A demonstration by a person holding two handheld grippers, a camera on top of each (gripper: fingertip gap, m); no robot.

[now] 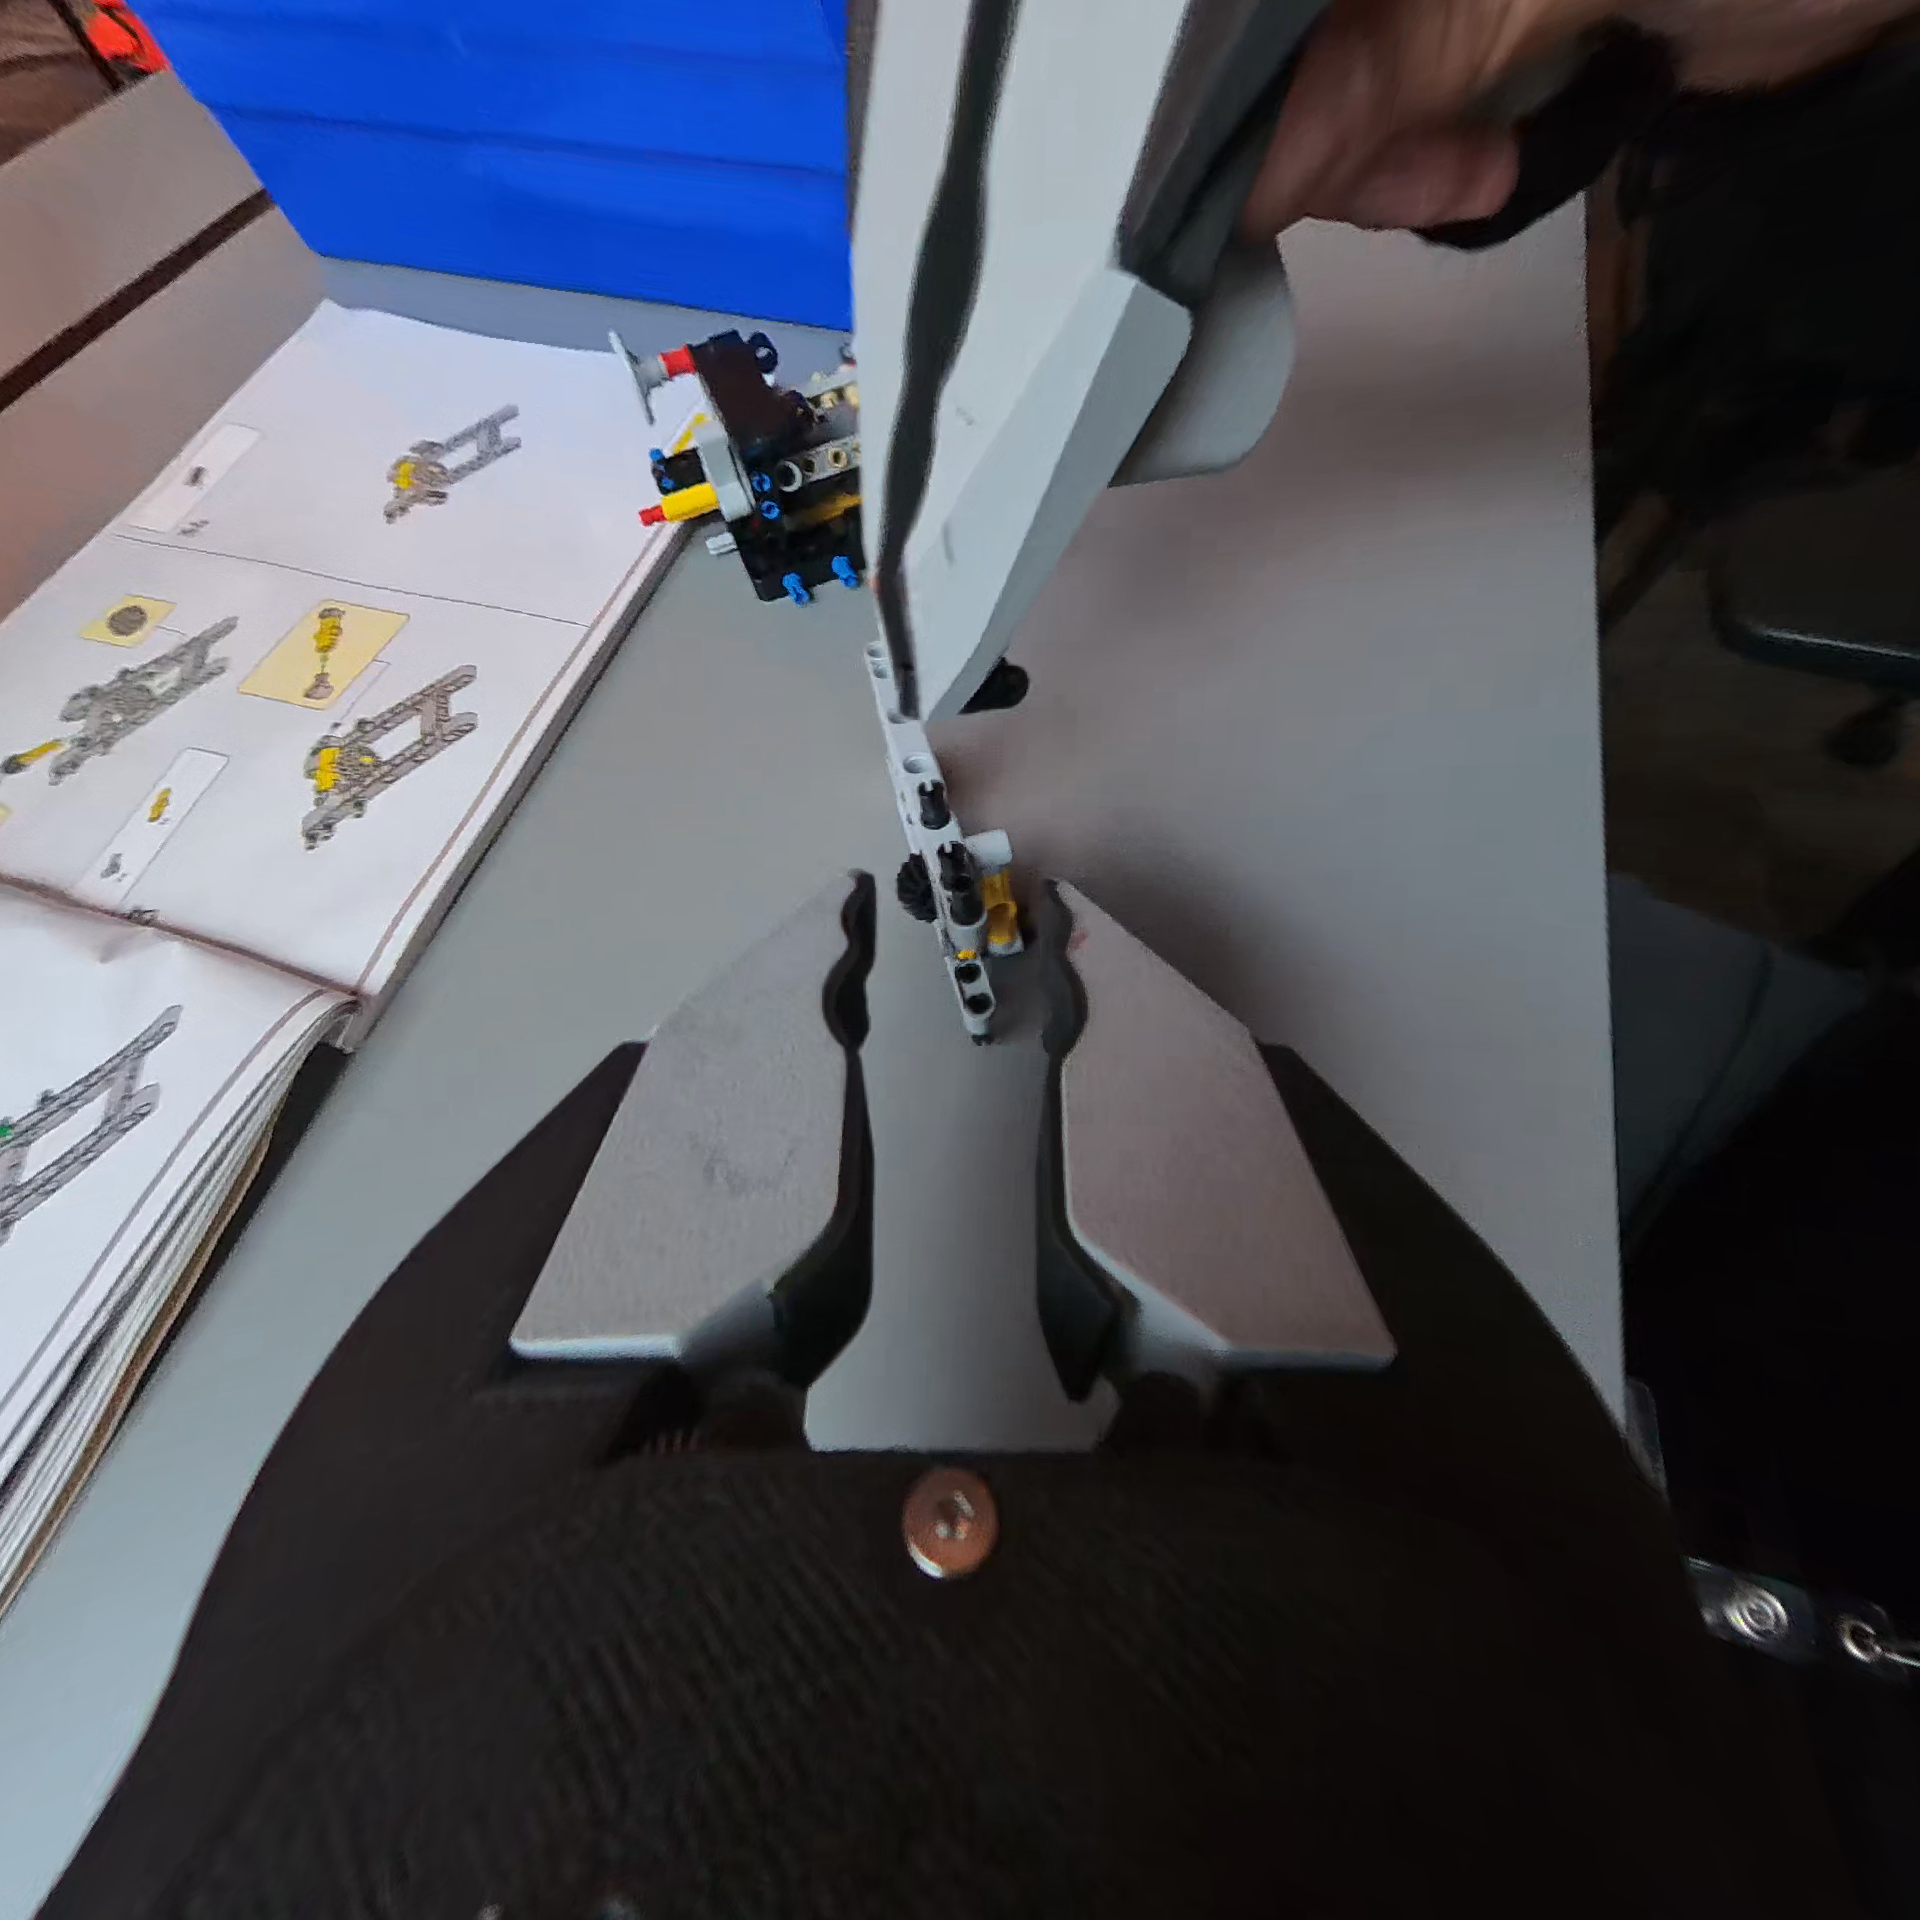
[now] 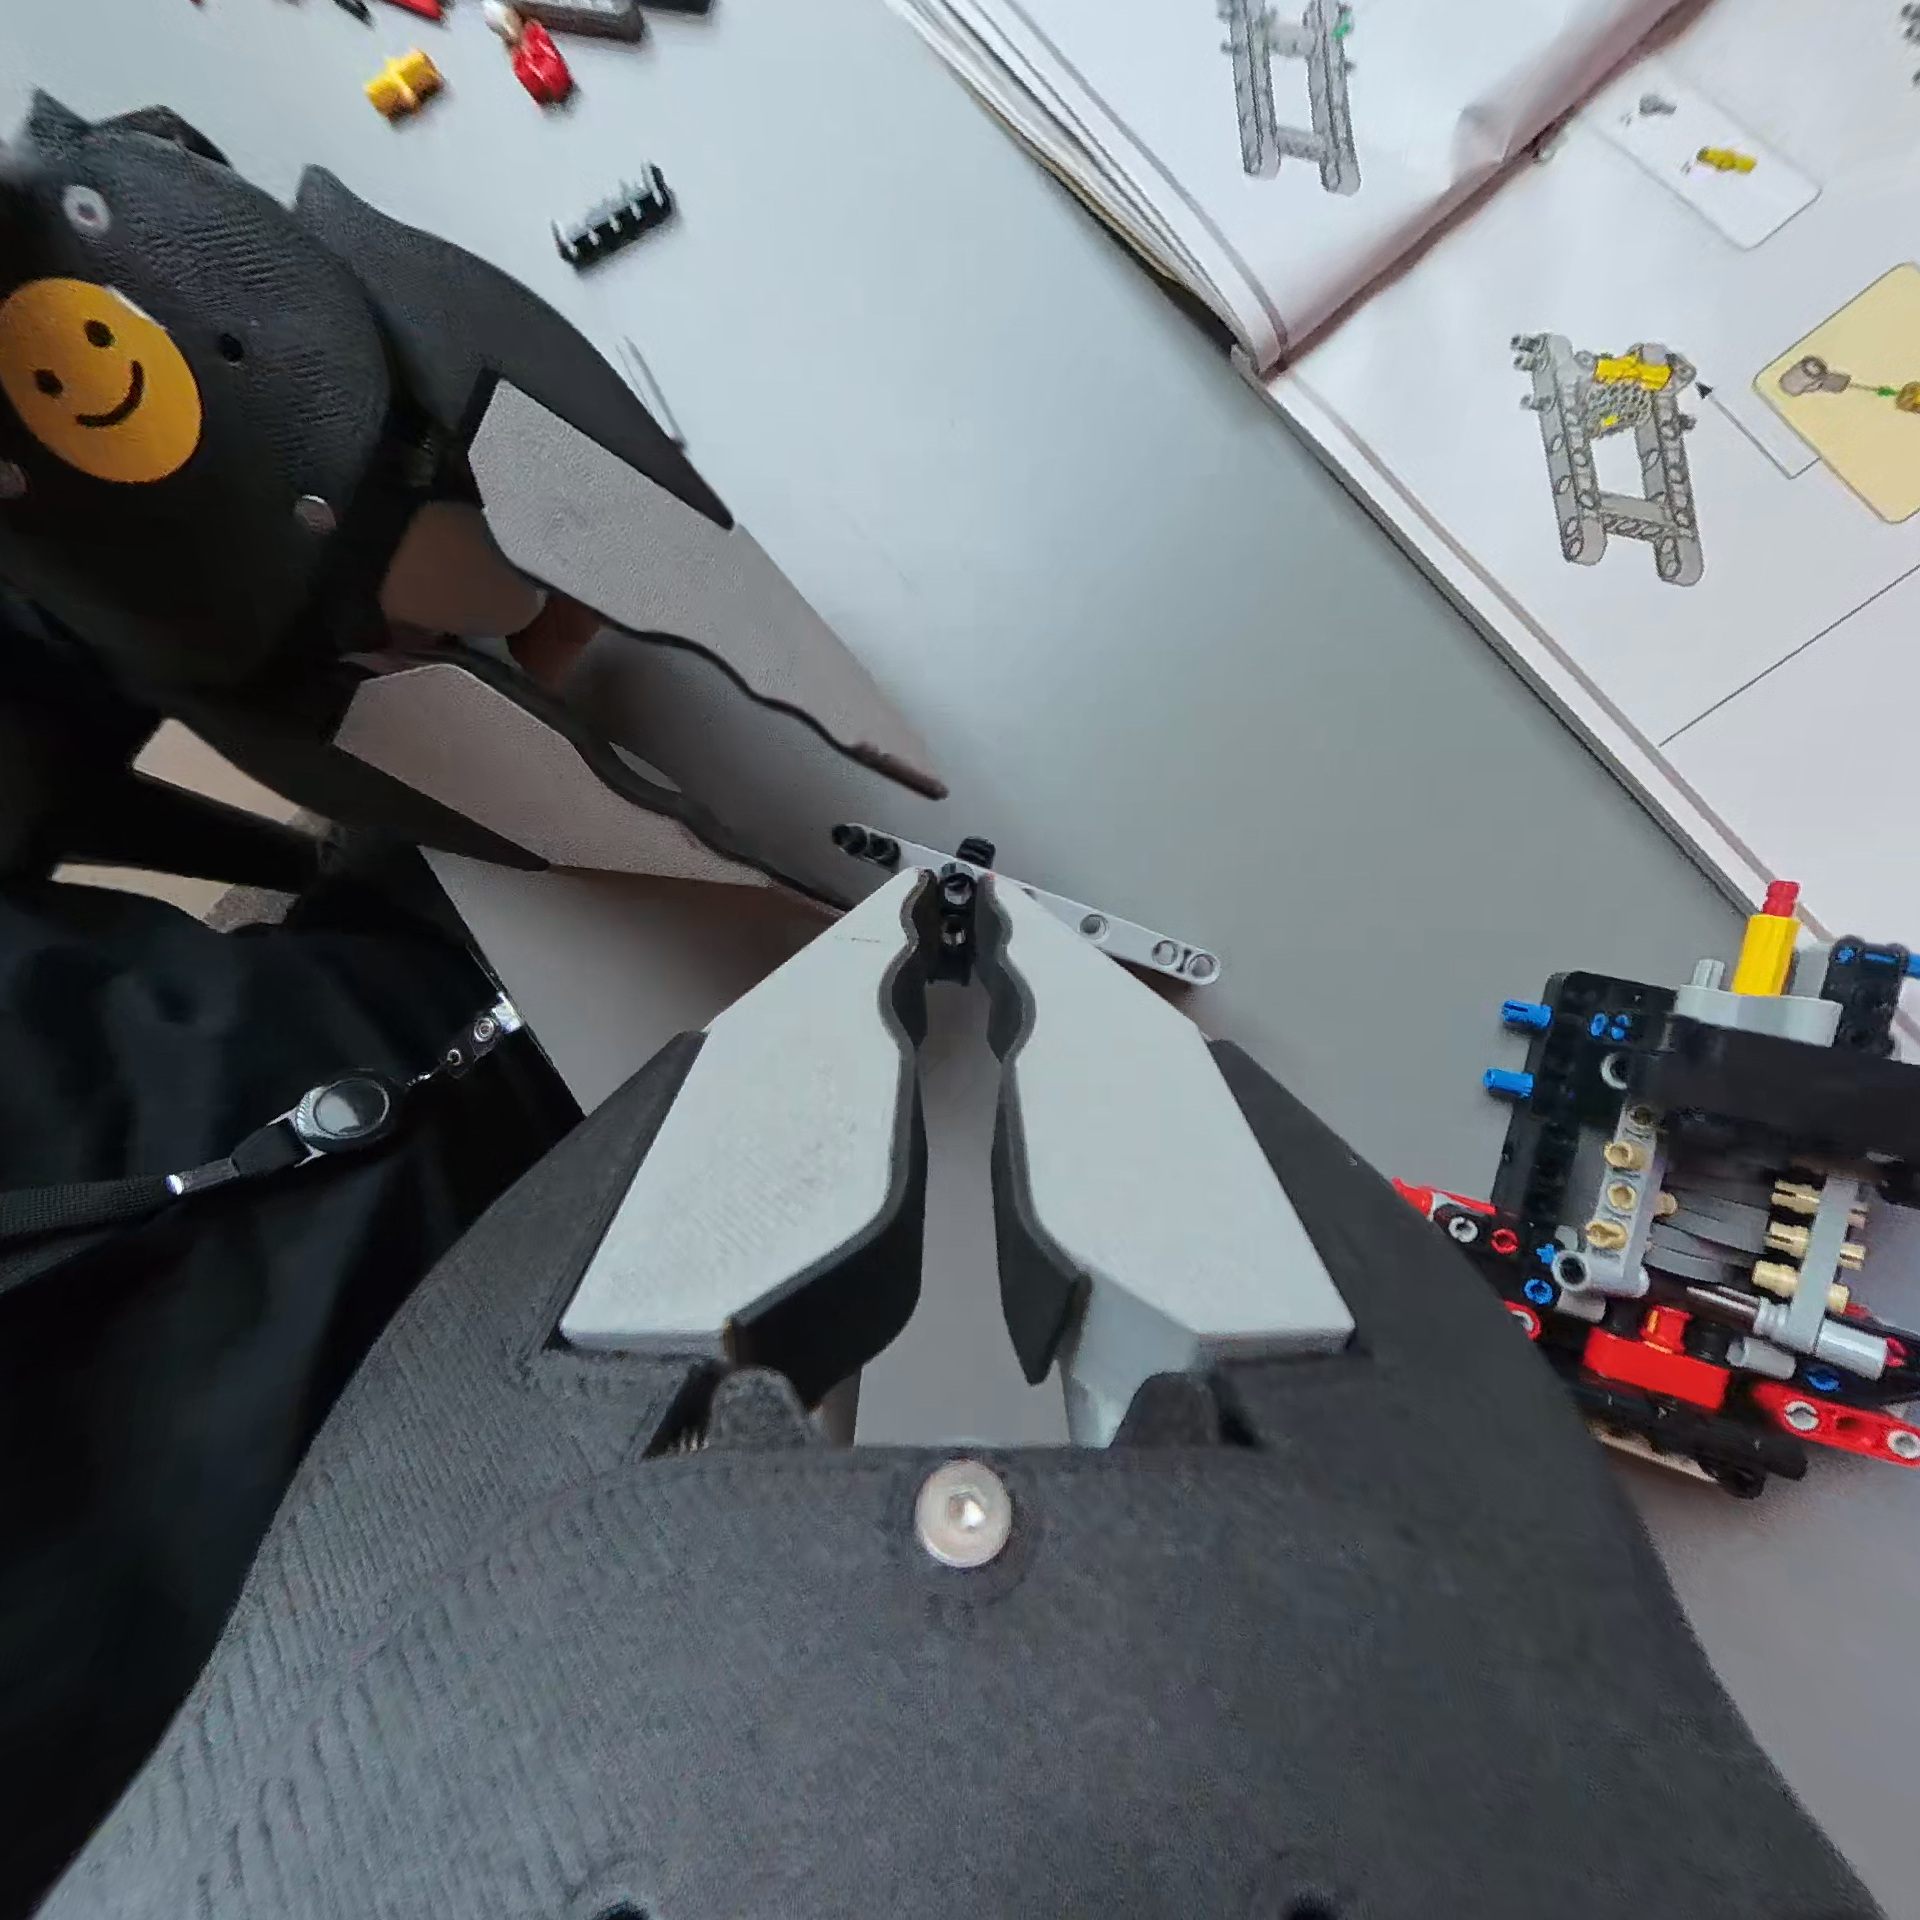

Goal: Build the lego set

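My right tongs [image 2: 954, 914] are clamped on a small black connector piece [image 2: 954, 928] at the grey lego beam [image 2: 1127, 938], which is held above the grey tabletop [image 1: 665, 790]. In the left wrist view the beam [image 1: 940, 873] runs lengthwise, carrying black pins, a black gear and a yellow part; its near end sits between the fingers of my left tongs [image 1: 951, 925], which stand apart, not touching it. Seen from the right wrist view, my left tongs [image 2: 831, 810] lie left of the beam. The partly built model [image 2: 1704, 1174], black, grey and red, sits right of the beam; the open instruction booklet [image 2: 1558, 260] lies beyond it. Loose yellow, red and black pieces [image 2: 613, 218] lie farther off.
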